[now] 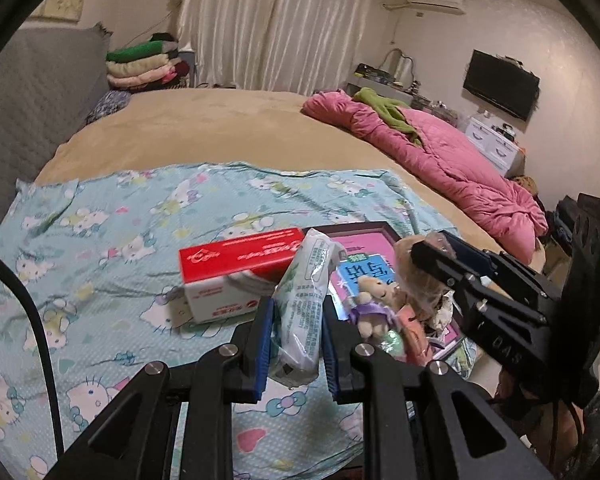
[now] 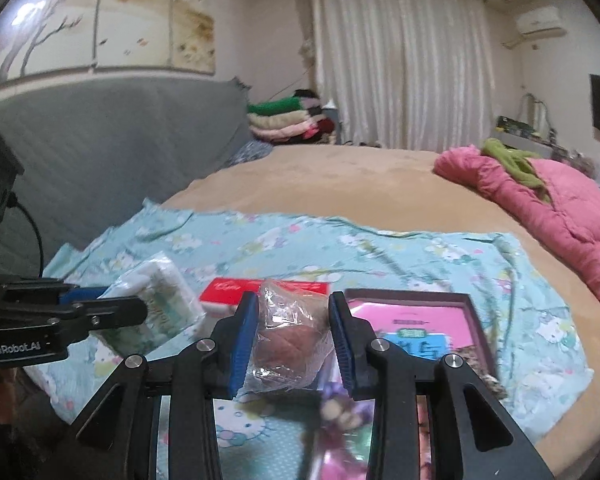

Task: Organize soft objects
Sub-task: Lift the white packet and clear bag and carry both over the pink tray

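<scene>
My left gripper is shut on a white-green tissue pack and holds it above the blue cartoon sheet; the pack also shows in the right wrist view. My right gripper is shut on a brown bread in clear wrap, over the dark shallow box. From the left wrist view the right gripper hangs above the box. A small plush doll in purple lies in the box, blurred below the right gripper.
A red-white tissue box lies on the sheet left of the dark box. A pink quilt with a green cloth lies at the bed's right. Folded blankets are stacked at the far left by the grey headboard.
</scene>
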Available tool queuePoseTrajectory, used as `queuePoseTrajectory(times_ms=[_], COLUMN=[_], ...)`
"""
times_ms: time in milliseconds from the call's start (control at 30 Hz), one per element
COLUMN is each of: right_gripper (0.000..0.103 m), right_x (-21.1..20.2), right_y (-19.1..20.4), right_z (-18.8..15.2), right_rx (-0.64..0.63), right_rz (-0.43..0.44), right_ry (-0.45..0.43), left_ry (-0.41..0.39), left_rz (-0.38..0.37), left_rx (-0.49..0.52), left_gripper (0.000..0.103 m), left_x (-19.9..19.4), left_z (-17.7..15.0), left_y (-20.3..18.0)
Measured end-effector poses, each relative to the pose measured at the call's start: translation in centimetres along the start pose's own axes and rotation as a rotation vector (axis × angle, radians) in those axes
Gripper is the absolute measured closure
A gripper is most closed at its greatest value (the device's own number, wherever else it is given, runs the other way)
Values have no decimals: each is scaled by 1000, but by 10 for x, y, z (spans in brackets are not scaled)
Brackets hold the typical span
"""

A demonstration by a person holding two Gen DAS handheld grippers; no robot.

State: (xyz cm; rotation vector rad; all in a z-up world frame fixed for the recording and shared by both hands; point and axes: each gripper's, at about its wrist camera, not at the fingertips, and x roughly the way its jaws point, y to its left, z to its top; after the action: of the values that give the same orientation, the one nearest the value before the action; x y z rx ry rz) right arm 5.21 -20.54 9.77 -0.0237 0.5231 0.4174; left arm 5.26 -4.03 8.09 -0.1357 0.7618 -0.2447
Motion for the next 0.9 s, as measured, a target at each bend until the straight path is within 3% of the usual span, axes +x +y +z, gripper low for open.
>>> queuePoseTrajectory(times_ms=[267, 500, 900], right_gripper=[66, 66, 66], right_x=[-36, -59, -51], right_y=[-72, -132, -178], right_z=[-8, -28, -76], right_rx=[125, 247, 349], right_rz=[-106, -190, -255], right_ry=[-47, -62, 42], left_ry=[29, 125, 249], left_rz=[-60, -115, -130], left_rx=[78, 122, 169], left_gripper=[80, 80, 80], left_x=[15, 55, 132], left_z=[13, 4, -21], left_y=[-54, -93, -135])
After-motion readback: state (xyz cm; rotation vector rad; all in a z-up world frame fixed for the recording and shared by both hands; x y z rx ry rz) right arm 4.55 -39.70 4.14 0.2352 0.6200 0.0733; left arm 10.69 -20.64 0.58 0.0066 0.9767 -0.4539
